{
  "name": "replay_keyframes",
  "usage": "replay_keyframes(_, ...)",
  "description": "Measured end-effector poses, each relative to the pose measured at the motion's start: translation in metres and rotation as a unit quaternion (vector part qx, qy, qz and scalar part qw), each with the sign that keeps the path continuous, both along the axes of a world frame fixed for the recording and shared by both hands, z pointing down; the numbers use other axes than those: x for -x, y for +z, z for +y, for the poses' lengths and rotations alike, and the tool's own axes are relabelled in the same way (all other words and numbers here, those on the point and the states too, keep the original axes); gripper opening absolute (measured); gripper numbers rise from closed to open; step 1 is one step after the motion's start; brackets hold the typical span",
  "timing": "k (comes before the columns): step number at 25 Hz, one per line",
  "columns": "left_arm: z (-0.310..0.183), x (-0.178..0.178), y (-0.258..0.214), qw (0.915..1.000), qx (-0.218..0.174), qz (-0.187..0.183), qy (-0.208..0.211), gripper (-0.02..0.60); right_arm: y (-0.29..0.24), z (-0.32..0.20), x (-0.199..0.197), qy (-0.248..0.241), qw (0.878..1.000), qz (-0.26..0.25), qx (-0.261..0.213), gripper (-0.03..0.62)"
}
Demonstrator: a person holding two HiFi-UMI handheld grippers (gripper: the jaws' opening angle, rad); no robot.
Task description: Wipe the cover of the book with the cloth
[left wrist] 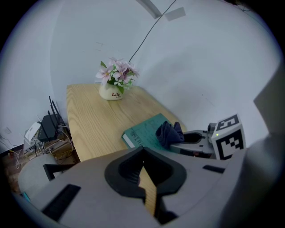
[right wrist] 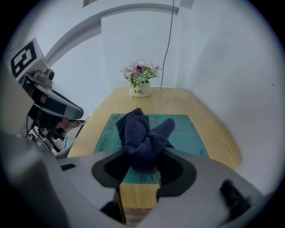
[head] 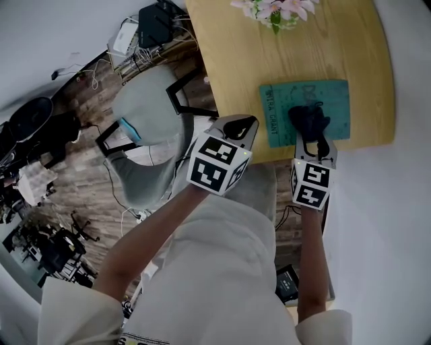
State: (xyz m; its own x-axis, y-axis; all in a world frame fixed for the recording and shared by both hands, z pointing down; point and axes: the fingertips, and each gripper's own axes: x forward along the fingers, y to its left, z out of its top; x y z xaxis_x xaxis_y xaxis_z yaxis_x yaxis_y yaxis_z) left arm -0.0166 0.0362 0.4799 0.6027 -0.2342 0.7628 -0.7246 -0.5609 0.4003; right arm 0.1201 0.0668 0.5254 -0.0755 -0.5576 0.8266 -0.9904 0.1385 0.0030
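Observation:
A teal book (head: 331,101) lies near the front edge of the wooden table (head: 229,60). A dark blue cloth (head: 308,120) rests bunched on its cover, with my right gripper (head: 312,138) shut on it. In the right gripper view the cloth (right wrist: 142,133) bulges out between the jaws above the book (right wrist: 189,133). My left gripper (head: 237,127) hovers at the table's front edge, left of the book, shut and holding nothing. The left gripper view shows the book (left wrist: 144,132), the cloth (left wrist: 168,132) and the right gripper (left wrist: 192,139) off to the right.
A white pot of pink flowers (head: 275,9) stands at the table's far end. Left of the table are a grey chair (head: 151,114) and a router with cables (head: 155,23) on the floor. The wall runs along the table's right side.

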Motion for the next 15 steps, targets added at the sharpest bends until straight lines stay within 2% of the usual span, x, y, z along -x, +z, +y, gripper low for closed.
replay_keyframes(15,-0.001,0.013,-0.008,0.9998,-0.003,0.001,-0.021,0.011,-0.009,0.003,0.078,-0.078,0.995,-0.06,0.002,0.183)
